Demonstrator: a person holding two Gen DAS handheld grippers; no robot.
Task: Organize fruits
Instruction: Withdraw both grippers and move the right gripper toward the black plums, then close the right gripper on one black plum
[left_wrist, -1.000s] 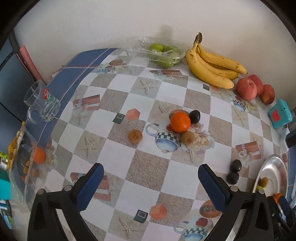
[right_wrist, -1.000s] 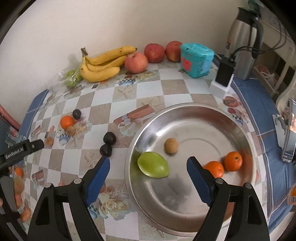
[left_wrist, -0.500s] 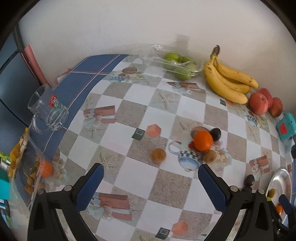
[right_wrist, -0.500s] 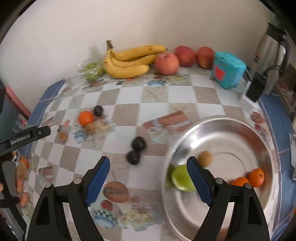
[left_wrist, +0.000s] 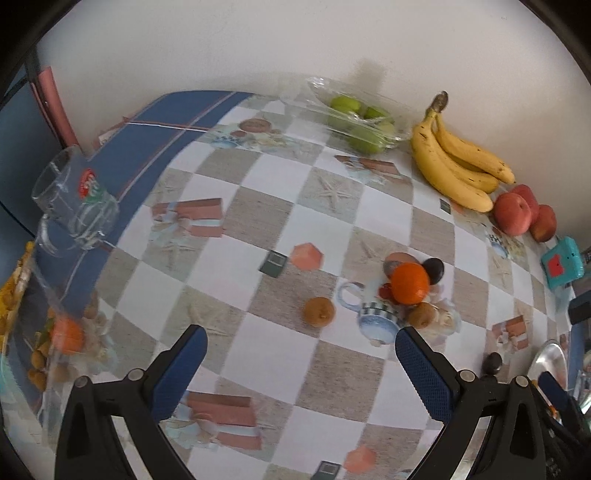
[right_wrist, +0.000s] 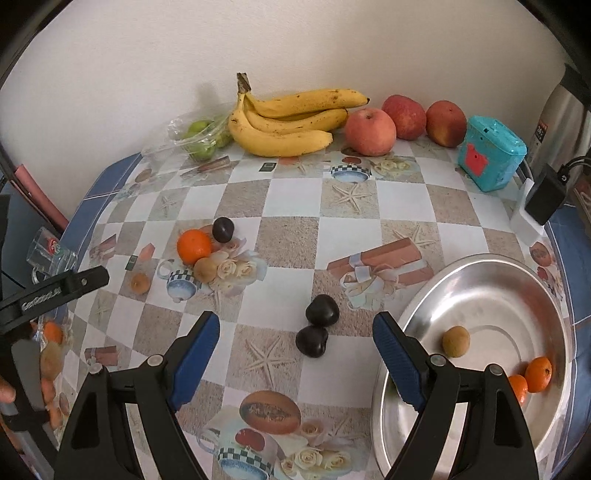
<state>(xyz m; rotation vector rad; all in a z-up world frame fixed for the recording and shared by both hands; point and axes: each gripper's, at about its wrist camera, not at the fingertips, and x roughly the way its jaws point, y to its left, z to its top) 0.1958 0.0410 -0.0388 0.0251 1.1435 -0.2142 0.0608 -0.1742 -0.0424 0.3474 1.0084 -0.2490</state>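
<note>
Two dark plums (right_wrist: 317, 325) lie touching each other on the checkered tablecloth (right_wrist: 288, 236) just ahead of your right gripper (right_wrist: 295, 347), whose blue-padded jaws stand spread wide with nothing between them. Beside its right finger, the steel platter (right_wrist: 495, 273) holds one small brown fruit (right_wrist: 456, 341) near the middle and two small oranges (right_wrist: 532, 378) touching at the near right rim. Your left gripper (left_wrist: 299, 363) is likewise released and empty, hovering over a bare stretch of cloth; in the right wrist view its black body shows at the left edge. Just beyond the left gripper's fingers sits a lone small brown fruit (left_wrist: 319, 311), and to its right a cluster on the printed teacup: an orange (left_wrist: 410, 282) with another brown fruit (left_wrist: 421, 314) touching its near side and a single dark plum (left_wrist: 433, 270) touching its far side. A clear glass mug (left_wrist: 75, 206) stands well to the left on the blue border of the cloth, and a clear container with an orange fruit (left_wrist: 66, 336) inside lies at the near left edge. Farthest back, along the wall, run a clear bag of green fruit (right_wrist: 201, 138), a bunch of bananas (right_wrist: 291, 120), three red apples (right_wrist: 404, 123) and a teal box (right_wrist: 491, 158); a steel flask (right_wrist: 561, 122) stands at the far right.
</note>
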